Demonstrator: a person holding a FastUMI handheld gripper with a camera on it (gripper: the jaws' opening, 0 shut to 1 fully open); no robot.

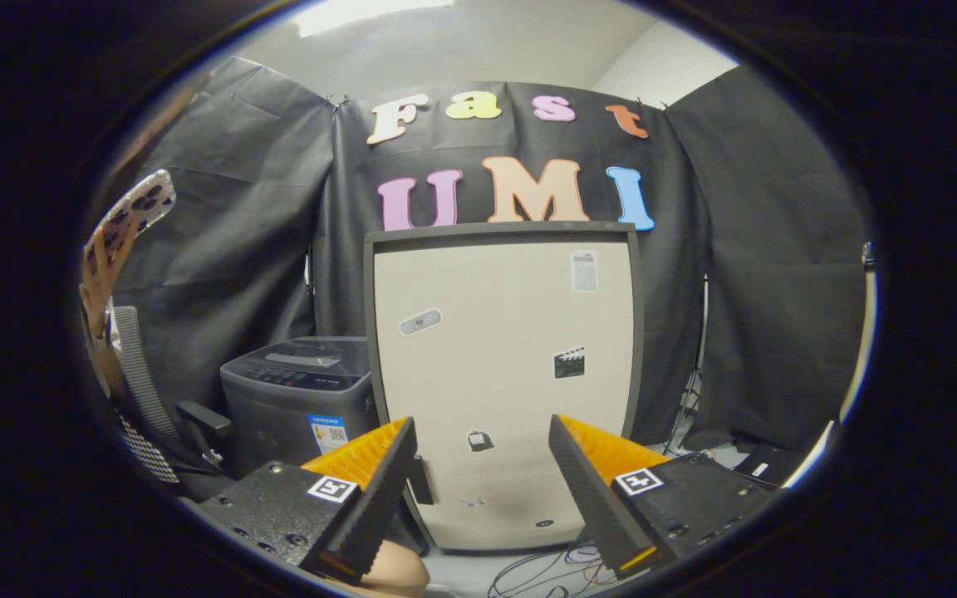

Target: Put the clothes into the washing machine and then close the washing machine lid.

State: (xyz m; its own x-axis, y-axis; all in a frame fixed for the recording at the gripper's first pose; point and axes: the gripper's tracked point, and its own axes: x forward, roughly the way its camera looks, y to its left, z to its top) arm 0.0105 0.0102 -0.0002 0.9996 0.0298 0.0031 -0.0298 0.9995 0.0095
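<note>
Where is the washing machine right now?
In the gripper view the washing machine stands beyond the open, empty fingers, on the left, beside the tall beige cabinet and in front of the black cloth wall.

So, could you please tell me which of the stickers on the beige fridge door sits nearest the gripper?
The small dark sticker low on the fridge door, between the open gripper's fingers; the clapperboard sticker and the others sit higher.
</note>
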